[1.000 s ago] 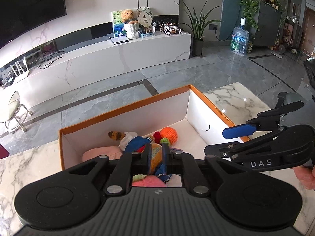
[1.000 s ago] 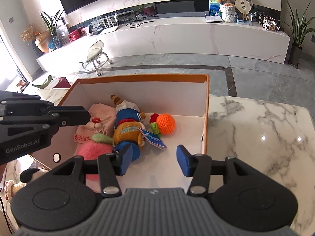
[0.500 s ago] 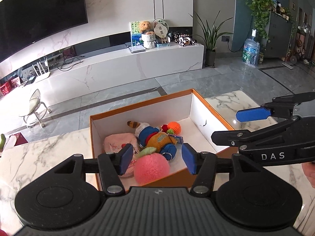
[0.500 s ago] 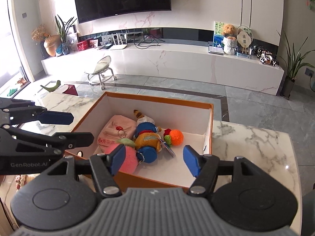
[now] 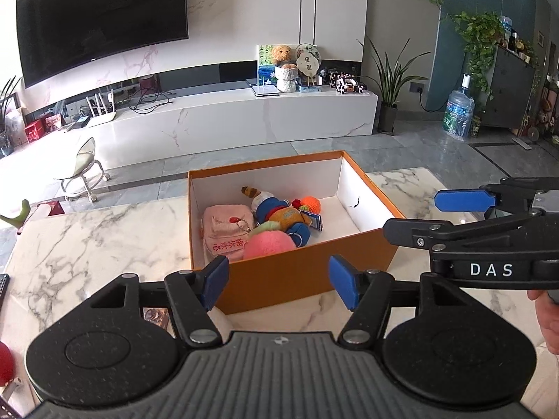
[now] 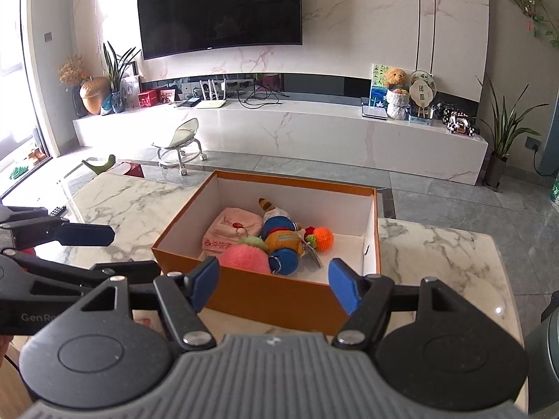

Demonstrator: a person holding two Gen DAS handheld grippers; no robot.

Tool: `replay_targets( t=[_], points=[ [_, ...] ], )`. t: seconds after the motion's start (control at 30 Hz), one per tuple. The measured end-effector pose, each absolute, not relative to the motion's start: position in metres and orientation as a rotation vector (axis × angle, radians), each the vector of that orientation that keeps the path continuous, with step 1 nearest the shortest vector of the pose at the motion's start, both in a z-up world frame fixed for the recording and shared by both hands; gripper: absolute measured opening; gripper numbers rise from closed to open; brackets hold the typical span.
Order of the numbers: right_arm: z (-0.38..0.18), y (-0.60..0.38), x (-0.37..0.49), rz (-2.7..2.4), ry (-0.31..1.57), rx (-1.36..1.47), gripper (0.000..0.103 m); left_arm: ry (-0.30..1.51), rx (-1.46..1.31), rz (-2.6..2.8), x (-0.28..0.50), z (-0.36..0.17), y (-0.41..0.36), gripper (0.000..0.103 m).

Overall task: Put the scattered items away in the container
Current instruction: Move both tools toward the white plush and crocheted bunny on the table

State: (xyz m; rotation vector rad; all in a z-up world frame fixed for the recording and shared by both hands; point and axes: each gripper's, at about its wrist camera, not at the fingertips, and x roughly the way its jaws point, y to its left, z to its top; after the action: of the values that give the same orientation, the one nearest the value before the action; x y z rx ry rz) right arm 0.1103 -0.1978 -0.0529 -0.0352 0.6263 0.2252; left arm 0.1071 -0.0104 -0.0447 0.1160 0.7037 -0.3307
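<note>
An orange cardboard box with a white inside stands on the marble table. In it lie a pink pouch, a pink plush peach, a blue and orange plush figure and an orange crocheted ball. My left gripper is open and empty, in front of the box's near wall. My right gripper is open and empty, also in front of the box; it shows at the right of the left wrist view.
The marble table ends at a grey tiled floor. A red object and a dark remote lie at the table's left edge. A small stool and a long white TV bench stand beyond.
My left gripper opened and let the pink peach drop into the box. Both grippers pulled back and up, away from the box.
</note>
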Motion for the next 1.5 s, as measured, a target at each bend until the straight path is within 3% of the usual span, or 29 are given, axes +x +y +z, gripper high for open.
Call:
replay_targets(
  t=[0.57,1.33,1.5],
  points=[
    [-0.052,-0.162,0.023,0.171,0.542,-0.042,0.074,0.675,0.039,-0.247,0.039,-0.052,0.026,0.075],
    [-0.108,-0.106,-0.021,0.151,0.570,0.008,0.074,0.675,-0.055,-0.105,-0.008,-0.094,0.080,0.075],
    [-0.114,-0.098,-0.024,0.162,0.583,-0.013,0.080,0.709,-0.064,-0.077,-0.007,-0.102,0.085,0.075]
  ],
)
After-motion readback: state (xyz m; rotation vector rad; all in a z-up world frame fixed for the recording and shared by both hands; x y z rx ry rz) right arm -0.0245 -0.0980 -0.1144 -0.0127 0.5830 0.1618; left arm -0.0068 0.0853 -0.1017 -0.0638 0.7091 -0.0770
